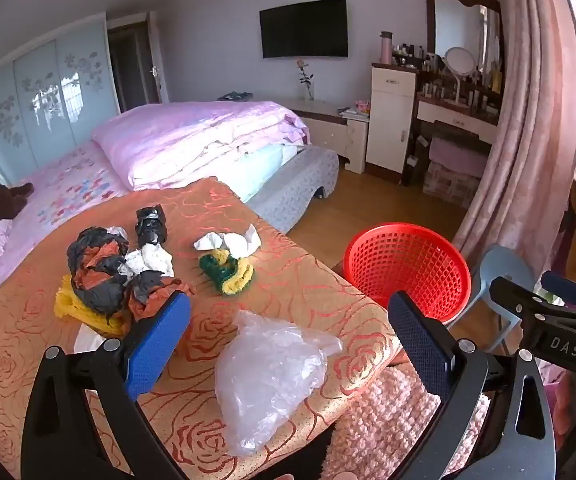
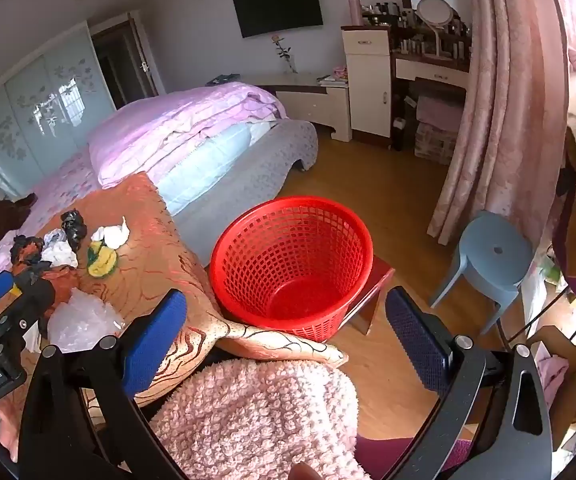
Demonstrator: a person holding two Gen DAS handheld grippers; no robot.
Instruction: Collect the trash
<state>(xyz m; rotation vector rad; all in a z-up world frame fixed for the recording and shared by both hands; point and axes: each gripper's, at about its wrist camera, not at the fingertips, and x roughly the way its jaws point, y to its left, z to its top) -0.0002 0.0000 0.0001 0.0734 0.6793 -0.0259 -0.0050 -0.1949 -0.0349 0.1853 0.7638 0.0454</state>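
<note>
While both tools hung empty with jaws spread wide, the left gripper (image 1: 288,328) sat over a clear bag (image 1: 268,376) on the orange cloth (image 1: 295,280), and the right gripper (image 2: 288,328) faced the red basket (image 2: 291,256). Just beyond the bag lay a sponge (image 1: 228,272) under white paper (image 1: 230,242), and to their left a pile of dark wrappers (image 1: 100,272); the basket stood off the cloth's edge, holding nothing. The filmy bag would probably slip or balloon from a shallow pinch, and a careless carry could drop it short of the basket.
</note>
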